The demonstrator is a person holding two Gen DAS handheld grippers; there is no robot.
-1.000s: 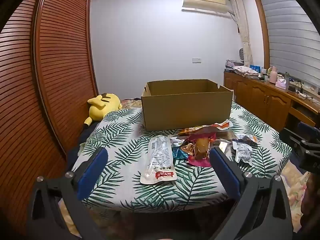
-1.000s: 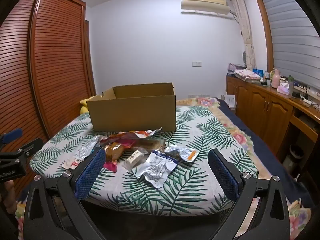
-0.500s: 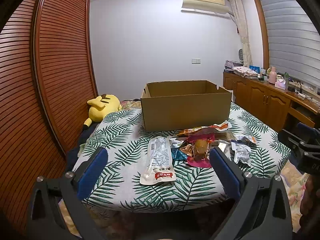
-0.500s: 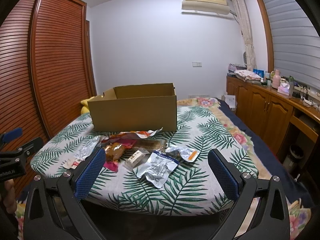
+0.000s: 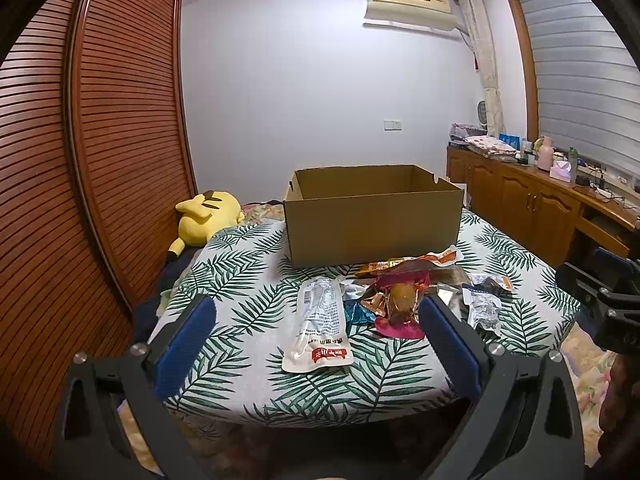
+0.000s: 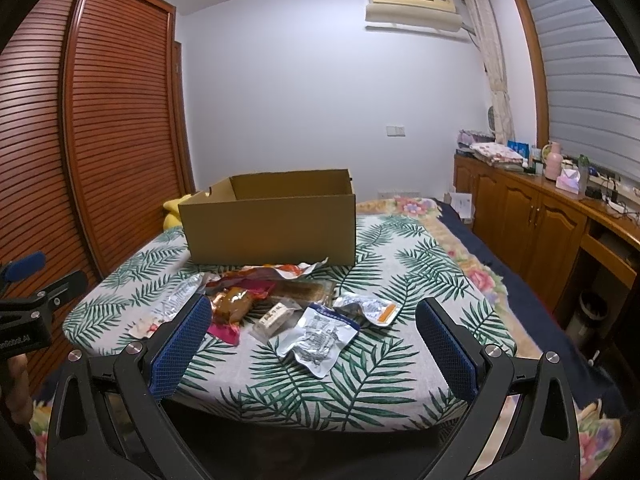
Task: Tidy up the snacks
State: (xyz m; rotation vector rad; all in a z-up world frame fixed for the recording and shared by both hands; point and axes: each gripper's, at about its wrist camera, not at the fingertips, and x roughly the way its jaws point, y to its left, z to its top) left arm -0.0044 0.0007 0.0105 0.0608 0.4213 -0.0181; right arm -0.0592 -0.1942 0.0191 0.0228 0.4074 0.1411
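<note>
Bedroom, leaf-print bed (image 5: 248,364) | crinkled snack packets (image 6: 280,304) heaped before open cardboard box (image 5: 372,220) | left hand-held gripper (image 5: 316,344), right hand-held gripper (image 6: 312,348): both spread wide, empty

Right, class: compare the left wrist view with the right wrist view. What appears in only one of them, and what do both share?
Only the left wrist view shows the whole yellow plush toy lying beside the table, and the long white packet in full.

Only the right wrist view shows the floral bedding and the dark bin by the cabinets.

Both share the open cardboard box, the snack pile in front of it, the leaf-print cloth, the air conditioner, and an open tool: left tool, right tool.
</note>
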